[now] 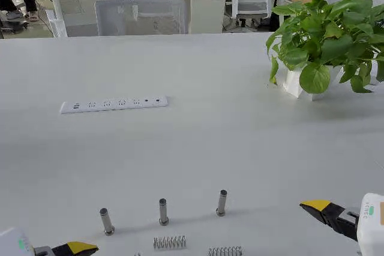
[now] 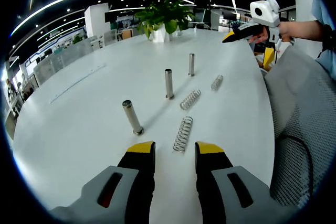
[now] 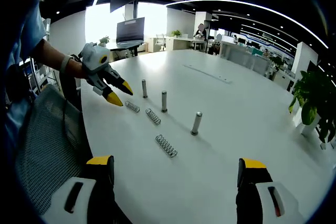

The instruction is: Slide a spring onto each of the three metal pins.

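Three upright metal pins [image 1: 107, 221] [image 1: 163, 211] [image 1: 221, 202] stand in a row near the front of the white table [image 1: 198, 142]. Springs [image 1: 169, 242] [image 1: 225, 251] lie flat just in front of them. In the left gripper view the pins [image 2: 132, 117] [image 2: 168, 83] [image 2: 191, 64] stand left of three loose springs [image 2: 183, 133] [image 2: 190, 99] [image 2: 217, 82]. My left gripper [image 2: 174, 148] is open and holds nothing, with the nearest spring just ahead of its tips. My right gripper [image 3: 176, 163] is wide open and holds nothing, a short way from the nearest spring [image 3: 166, 145] and pin [image 3: 196, 123].
A white power strip [image 1: 114, 104] lies mid-table on the left. A potted green plant [image 1: 324, 40] stands at the far right. Mesh chairs [image 1: 141, 16] line the far edge, and another mesh chair [image 2: 304, 124] is at the near edge.
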Action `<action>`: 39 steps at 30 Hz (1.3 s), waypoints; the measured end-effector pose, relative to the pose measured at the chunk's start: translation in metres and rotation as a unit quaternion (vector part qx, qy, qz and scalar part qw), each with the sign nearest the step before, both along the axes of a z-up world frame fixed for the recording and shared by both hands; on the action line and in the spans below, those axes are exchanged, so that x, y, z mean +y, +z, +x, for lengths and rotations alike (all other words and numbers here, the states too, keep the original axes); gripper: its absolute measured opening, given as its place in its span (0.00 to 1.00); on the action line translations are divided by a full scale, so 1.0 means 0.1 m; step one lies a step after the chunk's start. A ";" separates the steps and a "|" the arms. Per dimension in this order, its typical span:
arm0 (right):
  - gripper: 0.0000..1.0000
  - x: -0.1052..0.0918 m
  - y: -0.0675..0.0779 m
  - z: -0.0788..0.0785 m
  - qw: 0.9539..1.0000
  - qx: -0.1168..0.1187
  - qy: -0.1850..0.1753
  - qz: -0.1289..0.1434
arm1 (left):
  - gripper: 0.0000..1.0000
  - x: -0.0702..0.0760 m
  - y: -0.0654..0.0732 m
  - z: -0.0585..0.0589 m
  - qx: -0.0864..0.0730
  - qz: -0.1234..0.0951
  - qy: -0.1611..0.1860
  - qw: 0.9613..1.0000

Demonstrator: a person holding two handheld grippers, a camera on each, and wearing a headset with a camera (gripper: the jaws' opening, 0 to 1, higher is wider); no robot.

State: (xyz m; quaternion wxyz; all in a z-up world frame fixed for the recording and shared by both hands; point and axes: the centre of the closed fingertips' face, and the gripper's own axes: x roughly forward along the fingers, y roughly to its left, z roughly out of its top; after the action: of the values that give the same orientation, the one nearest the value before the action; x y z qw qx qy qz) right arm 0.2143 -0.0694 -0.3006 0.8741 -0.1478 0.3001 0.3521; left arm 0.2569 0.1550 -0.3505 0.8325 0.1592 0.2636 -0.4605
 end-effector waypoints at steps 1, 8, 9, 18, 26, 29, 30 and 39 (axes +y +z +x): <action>0.98 0.00 0.00 0.00 1.000 0.000 0.000 0.000 | 0.25 -0.01 -0.02 -0.01 0.002 0.000 -0.003 1.000; 0.98 -0.01 -0.01 -0.01 1.000 0.002 -0.002 -0.001 | 0.16 -0.04 -0.06 -0.02 0.003 0.007 -0.015 1.000; 0.98 -0.01 -0.02 -0.02 1.000 0.003 -0.003 -0.001 | 0.15 -0.05 -0.05 -0.02 0.002 0.006 -0.018 1.000; 0.97 -0.02 -0.02 -0.03 1.000 0.005 -0.005 0.000 | 0.10 -0.05 -0.10 -0.03 0.007 0.016 -0.028 0.999; 0.97 -0.02 -0.03 -0.04 1.000 0.006 -0.005 0.000 | 0.07 -0.05 -0.12 -0.03 0.006 0.019 -0.030 0.999; 0.97 -0.02 -0.03 -0.05 1.000 0.007 -0.004 -0.001 | 0.07 -0.05 -0.12 -0.03 0.006 0.018 -0.028 0.999; 0.97 -0.02 -0.03 -0.05 1.000 0.007 -0.004 -0.001 | 0.07 -0.05 -0.12 -0.03 0.005 0.017 -0.027 0.999; 0.97 0.03 -0.04 -0.04 1.000 0.008 -0.001 0.001 | 0.07 -0.04 -0.08 -0.02 0.016 -0.007 -0.002 1.000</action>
State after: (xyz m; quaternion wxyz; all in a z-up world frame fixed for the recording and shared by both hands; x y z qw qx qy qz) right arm 0.2100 -0.0666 -0.3047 0.8723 -0.1438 0.3065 0.3527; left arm 0.2546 0.1514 -0.3581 0.8283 0.1465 0.2732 -0.4667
